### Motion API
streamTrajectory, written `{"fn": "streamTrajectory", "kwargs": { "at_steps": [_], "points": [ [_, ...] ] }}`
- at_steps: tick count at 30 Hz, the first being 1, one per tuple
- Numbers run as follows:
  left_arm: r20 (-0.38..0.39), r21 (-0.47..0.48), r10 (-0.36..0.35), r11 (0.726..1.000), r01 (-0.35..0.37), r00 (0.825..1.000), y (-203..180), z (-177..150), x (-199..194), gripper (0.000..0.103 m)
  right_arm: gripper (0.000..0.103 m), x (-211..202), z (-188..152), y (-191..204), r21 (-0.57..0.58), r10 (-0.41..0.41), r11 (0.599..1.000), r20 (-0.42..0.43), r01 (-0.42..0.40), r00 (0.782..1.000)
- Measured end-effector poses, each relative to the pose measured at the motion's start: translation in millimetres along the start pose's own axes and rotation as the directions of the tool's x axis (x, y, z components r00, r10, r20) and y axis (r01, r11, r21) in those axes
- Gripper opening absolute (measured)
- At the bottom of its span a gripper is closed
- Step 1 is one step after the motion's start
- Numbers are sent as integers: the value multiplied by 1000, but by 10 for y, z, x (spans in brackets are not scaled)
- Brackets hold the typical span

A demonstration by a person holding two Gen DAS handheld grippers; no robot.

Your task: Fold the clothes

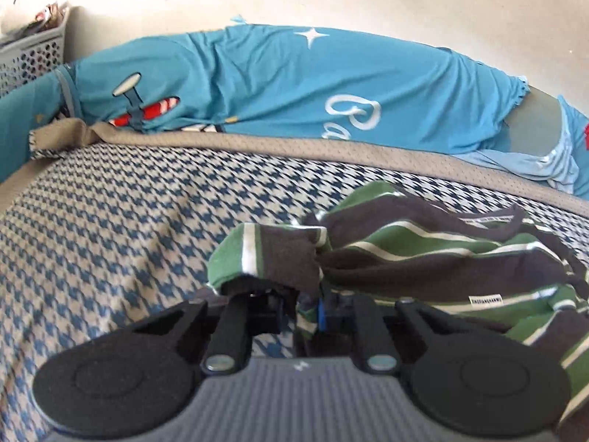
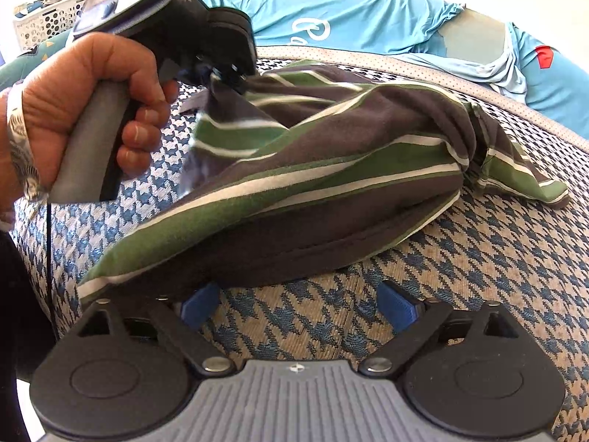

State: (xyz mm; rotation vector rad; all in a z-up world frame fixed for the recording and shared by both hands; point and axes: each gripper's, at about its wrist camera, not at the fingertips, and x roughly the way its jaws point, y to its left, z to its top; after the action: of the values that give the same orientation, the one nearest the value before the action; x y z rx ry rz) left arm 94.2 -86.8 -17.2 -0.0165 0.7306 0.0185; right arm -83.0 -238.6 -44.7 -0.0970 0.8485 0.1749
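A green, dark grey and white striped garment (image 1: pixel 423 254) lies bunched on the houndstooth bedspread (image 1: pixel 110 228). My left gripper (image 1: pixel 302 307) is shut on a fold of it, and cloth drapes over the fingers. In the right wrist view a hand (image 2: pixel 92 103) holds that left gripper (image 2: pixel 224 73), which pinches the garment's (image 2: pixel 294 191) upper left corner and lifts it off the bed. My right gripper (image 2: pixel 300 305) stands open just in front of the garment's dark lower hem. Nothing lies between its blue pads (image 2: pixel 399 305) but the bedspread (image 2: pixel 497 258).
A blue printed sheet covers pillows (image 1: pixel 294 84) along the far side of the bed, against a white wall. A perforated laundry basket (image 1: pixel 29 51) stands at the far left. A taupe border (image 1: pixel 331 151) edges the bedspread.
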Motion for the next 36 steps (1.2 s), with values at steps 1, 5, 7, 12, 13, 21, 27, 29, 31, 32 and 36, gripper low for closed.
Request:
{"fn": "streamTrajectory", "kwargs": {
  "at_steps": [1,5,7,12,13,21,27,29,31,32,36],
  "points": [
    [8,4,19,1000,-19,1000,26,31,7,13,94,-2,1,1,1,0,1000,-1,0,1000],
    [30,8,82,997,-82,996,141,161,80,13,94,-5,7,-6,3,0,1000,-2,0,1000],
    [59,26,115,993,-117,992,195,234,124,13,94,-5,12,-9,5,1,1000,-4,-1,1000],
    [71,48,169,984,-172,983,301,366,322,14,95,-1,14,-21,5,3,1000,-4,-3,1000],
    [70,50,183,981,-187,981,320,383,374,14,95,-1,14,-20,5,3,1000,-4,-3,1000],
    [-44,54,213,976,-211,976,418,311,659,30,97,21,50,-63,3,9,1000,-6,-9,1000],
    [-66,3,198,980,-199,978,493,254,445,82,98,24,92,-55,4,10,1000,-10,-10,1000],
    [-55,5,196,981,-196,979,500,221,341,82,99,35,106,-52,4,10,1000,-11,-10,1000],
    [-45,2,187,982,-187,981,509,177,219,82,99,41,118,-51,6,10,1000,-12,-10,1000],
    [-39,1,182,983,-182,982,514,154,158,82,99,37,117,-45,6,10,1000,-12,-10,1000],
    [-28,-4,136,991,-137,990,526,33,-72,82,99,25,104,-36,10,8,1000,-6,-8,1000]
  ]
}}
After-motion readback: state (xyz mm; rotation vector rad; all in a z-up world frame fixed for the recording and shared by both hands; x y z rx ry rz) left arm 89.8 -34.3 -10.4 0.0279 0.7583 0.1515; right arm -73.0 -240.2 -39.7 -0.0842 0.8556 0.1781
